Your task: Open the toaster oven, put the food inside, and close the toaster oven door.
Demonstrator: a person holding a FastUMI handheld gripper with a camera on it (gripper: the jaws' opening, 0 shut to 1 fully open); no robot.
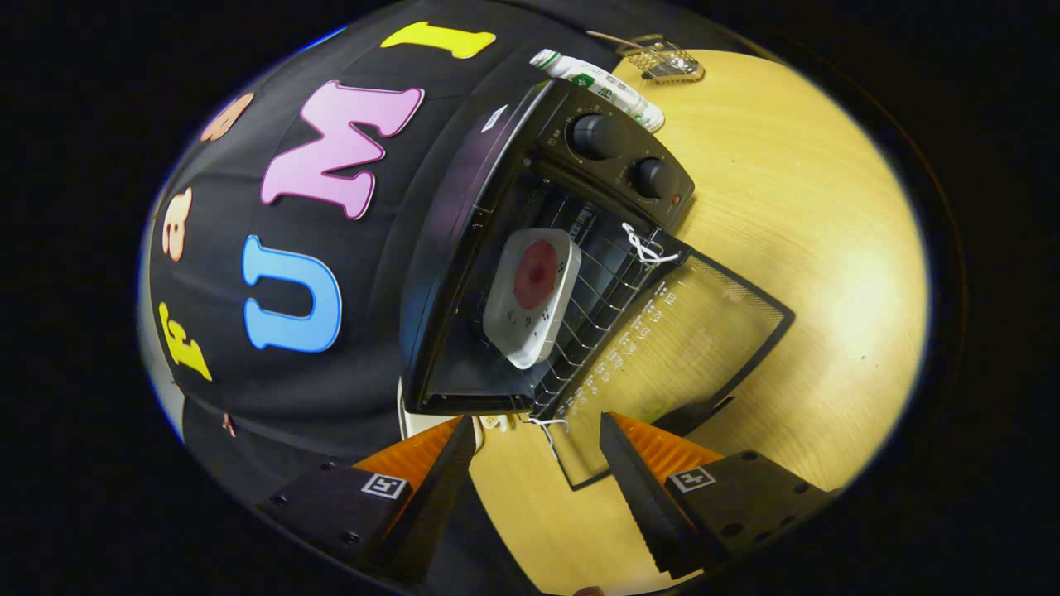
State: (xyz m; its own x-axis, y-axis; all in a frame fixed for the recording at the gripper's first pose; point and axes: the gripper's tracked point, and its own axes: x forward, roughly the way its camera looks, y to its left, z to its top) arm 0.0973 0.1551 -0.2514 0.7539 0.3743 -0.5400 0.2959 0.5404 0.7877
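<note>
Black serrated fingers [537, 463] sit spread wide, holding nothing, over the pale wooden counter [811, 248]. Just ahead of them the black toaster oven [497, 174] lies open, its glass door [687, 331] dropped flat toward you. Food, a white square tray with a red round patch [534, 294], is already on the wire rack inside. Door looks stiff, hinged, light, glass fragile; you'd take its far edge near the dark handle [691, 414] and lift gently.

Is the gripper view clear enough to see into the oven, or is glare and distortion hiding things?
Gripper view: heavy fisheye bending and tilt; the toaster oven cavity is dim, yet the white plate on its rack reads sharply; the open glass door shows the table through it without strong glare; the open gripper is slightly soft.
</note>
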